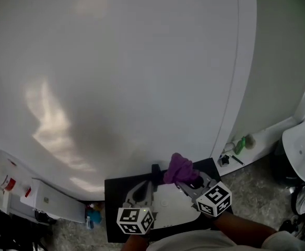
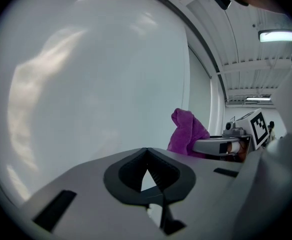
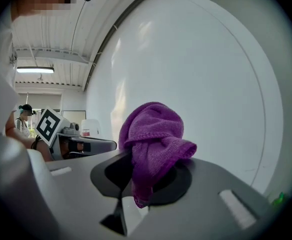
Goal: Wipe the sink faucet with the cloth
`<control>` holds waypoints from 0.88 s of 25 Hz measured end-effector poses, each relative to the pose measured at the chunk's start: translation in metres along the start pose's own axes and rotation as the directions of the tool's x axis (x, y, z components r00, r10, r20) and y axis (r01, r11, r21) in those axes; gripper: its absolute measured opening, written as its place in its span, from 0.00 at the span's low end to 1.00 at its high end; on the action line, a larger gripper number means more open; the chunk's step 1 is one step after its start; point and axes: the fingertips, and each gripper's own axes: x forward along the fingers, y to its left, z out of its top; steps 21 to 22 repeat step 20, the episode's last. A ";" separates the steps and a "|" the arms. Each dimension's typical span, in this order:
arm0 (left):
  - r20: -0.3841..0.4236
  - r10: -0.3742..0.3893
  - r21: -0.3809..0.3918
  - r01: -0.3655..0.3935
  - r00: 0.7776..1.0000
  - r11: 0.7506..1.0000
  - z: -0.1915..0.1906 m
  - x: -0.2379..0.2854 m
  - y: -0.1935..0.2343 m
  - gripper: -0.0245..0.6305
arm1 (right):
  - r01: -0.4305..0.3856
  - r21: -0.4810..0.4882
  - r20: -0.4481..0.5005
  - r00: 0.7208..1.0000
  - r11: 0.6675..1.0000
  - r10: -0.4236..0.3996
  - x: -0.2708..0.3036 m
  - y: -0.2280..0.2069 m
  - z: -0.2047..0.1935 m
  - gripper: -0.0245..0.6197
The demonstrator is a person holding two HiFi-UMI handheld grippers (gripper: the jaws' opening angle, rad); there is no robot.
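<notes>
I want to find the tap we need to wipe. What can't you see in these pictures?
- Faucet: no view shows it clearly. In the head view the purple cloth, left claw and right claw cover most of the dark surface.
- Right claw tips: in the right gripper view, buried in the cloth.
- Green thing by the wall: in the head view, too small to name.

The room is bright and evenly lit. In the head view the big white wall (image 1: 116, 61) carries soft, warm glare patches (image 1: 48, 119) on its left side and a faint grey shadow (image 1: 100, 135) low in the middle. In the left gripper view a ceiling strip lamp (image 2: 276, 35) burns out to pure white. Both gripper views bulge like a fisheye and fall to black at the corners. The purple cloth (image 3: 153, 134) shows crisp, weave and all, while the far background behind it goes soft.
</notes>
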 end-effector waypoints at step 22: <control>-0.005 -0.071 -0.033 0.071 0.997 0.997 -0.005 -0.009 0.002 0.05 | 0.025 0.035 -0.001 1.000 0.999 -0.025 0.004 0.013 -0.004 0.14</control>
